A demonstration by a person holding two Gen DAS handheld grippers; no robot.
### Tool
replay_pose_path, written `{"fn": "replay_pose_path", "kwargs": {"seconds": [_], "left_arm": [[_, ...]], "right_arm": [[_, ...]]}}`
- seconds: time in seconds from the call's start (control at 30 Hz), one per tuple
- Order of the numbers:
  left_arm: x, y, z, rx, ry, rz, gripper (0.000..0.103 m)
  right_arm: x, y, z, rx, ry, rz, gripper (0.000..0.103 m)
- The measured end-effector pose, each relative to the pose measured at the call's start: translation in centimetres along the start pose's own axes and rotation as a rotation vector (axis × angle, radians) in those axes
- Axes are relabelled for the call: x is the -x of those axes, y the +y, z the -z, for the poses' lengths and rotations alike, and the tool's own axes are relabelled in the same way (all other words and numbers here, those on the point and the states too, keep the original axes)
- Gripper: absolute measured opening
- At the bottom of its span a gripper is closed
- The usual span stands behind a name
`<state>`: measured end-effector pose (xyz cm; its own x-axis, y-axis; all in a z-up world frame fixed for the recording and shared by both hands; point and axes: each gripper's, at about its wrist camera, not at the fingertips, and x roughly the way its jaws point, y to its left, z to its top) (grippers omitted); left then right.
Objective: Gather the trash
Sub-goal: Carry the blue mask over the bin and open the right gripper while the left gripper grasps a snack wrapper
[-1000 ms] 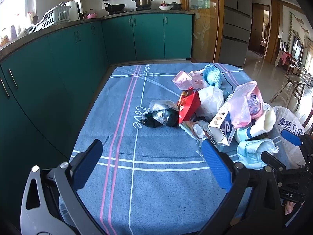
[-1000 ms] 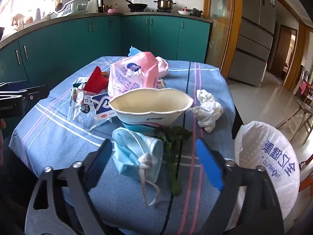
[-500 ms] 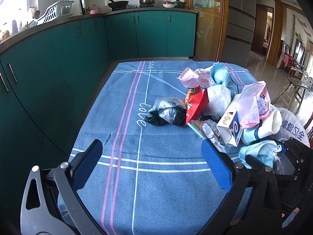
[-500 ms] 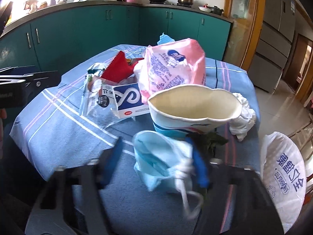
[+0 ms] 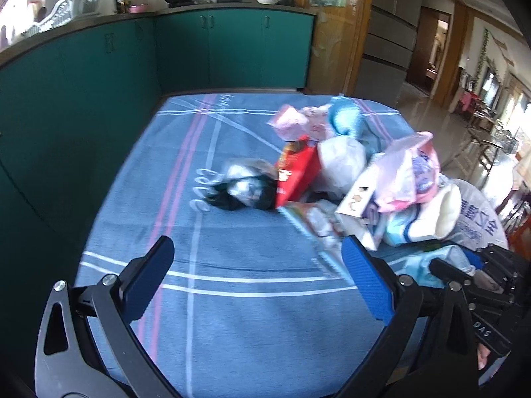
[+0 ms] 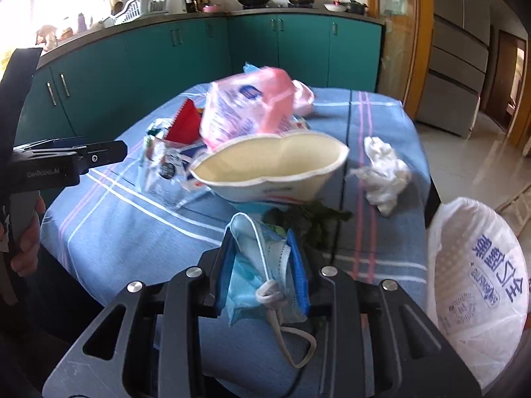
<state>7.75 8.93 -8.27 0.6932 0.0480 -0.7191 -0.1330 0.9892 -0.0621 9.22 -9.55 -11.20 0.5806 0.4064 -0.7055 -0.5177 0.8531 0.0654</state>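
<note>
A crumpled light-blue face mask (image 6: 252,265) sits between the blue pads of my right gripper (image 6: 260,242). The jaws are closing on it and the pads press its sides, while its ear loop hangs below. Behind it are green leaves (image 6: 308,219), a squashed paper bowl (image 6: 272,162), a pink plastic bag (image 6: 245,106) and a white tissue (image 6: 385,172). My left gripper (image 5: 257,252) hovers open over bare blue tablecloth (image 5: 232,315), holding nothing. The trash pile lies to its right, with a red packet (image 5: 298,172) and a white box (image 5: 358,199).
A white trash bag (image 6: 481,272) with blue print hangs open off the table's right edge. A dark crumpled bag (image 5: 245,189) lies mid-table. Teal cabinets (image 5: 232,43) line the far side and left. A hand (image 6: 26,242) grips the left tool's handle.
My right gripper's jaws went from wide apart to nearly together around the face mask. The mask is now bunched upright between the pads. The left gripper stayed open and barely moved.
</note>
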Motion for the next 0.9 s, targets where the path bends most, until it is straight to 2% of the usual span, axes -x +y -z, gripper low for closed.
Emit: {"fn": "replay_pose_path", "kwargs": {"seconds": [0.07,0.1,0.17,0.23,0.3,0.33,0.5,0.6,0.9], "left_arm": [[-0.7,-0.9,-0.2,-0.016,0.011,0.074,0.1],[-1.0,-1.3,-0.4,-0.022,0.012,0.087,0.098],[-1.7,-1.8,-0.6,-0.031,0.019,0.111,0.086],[-2.4,-2.1,-0.7,-0.03,0.047,0.145,0.055],[-3.1,-2.0,-0.7,-0.018,0.081,0.174,0.034],[-3.3,-1.8,-0.6,-0.008,0.093,0.183,0.03],[-2.4,-0.6,-0.2,0.014,0.072,0.194,0.021],[-0.8,0.0,0.1,0.012,0.032,0.189,0.021],[5.6,0.9,-0.7,0.007,-0.098,0.137,0.021]], "right_arm": [[-0.1,-0.7,0.4,-0.013,0.008,0.002,0.034],[-0.2,-1.0,0.5,-0.018,0.012,0.0,0.034],[-0.2,-1.3,0.7,-0.02,0.016,0.001,0.035],[-0.3,-1.2,0.7,-0.012,0.018,0.004,0.036],[-0.4,-1.1,0.6,-0.003,0.018,0.006,0.036],[-0.4,-1.1,0.6,0.0,0.018,0.005,0.036],[-0.3,-1.0,0.4,0.001,0.006,-0.004,0.036],[0.4,-0.7,0.2,0.014,-0.014,-0.014,0.027],[4.3,-2.2,0.0,-0.01,-0.091,-0.04,0.027]]}}
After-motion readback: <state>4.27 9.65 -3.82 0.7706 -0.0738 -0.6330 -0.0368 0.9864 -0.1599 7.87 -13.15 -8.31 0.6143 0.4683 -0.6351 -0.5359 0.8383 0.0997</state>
